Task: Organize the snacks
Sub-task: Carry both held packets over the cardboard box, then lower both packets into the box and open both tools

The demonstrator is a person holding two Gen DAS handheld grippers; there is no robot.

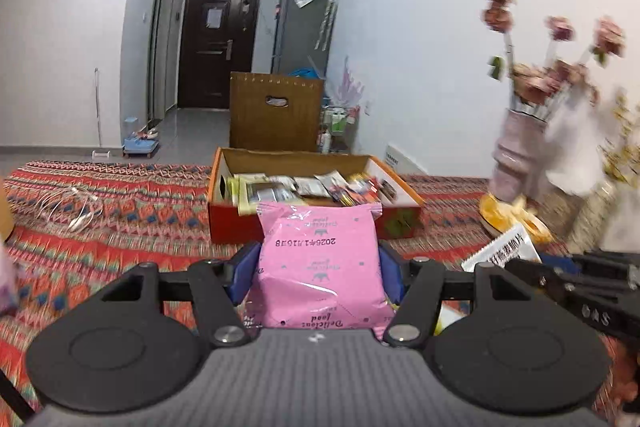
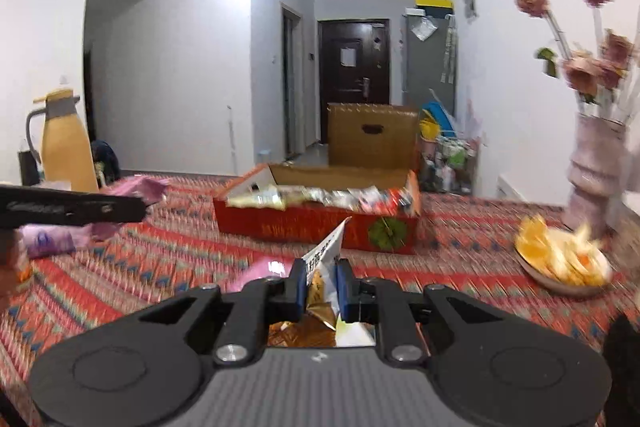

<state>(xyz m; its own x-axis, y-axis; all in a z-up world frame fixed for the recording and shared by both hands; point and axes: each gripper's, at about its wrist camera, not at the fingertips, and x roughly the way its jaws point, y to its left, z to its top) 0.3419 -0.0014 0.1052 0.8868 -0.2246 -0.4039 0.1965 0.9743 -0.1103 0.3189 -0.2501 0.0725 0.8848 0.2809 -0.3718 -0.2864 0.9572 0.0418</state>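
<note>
My left gripper is shut on a pink snack packet and holds it above the patterned tablecloth, short of the red cardboard box. The box holds several snack packets. My right gripper is shut on a white and orange snack packet, also in front of the box. That packet and the right gripper's body show at the right in the left wrist view. The left gripper's arm and pink packet show at the left in the right wrist view.
A pink vase of dried flowers stands at the right, with a plate of orange pieces in front of it. A yellow thermos jug stands at the far left. A purple packet lies on the cloth. White cable lies at left.
</note>
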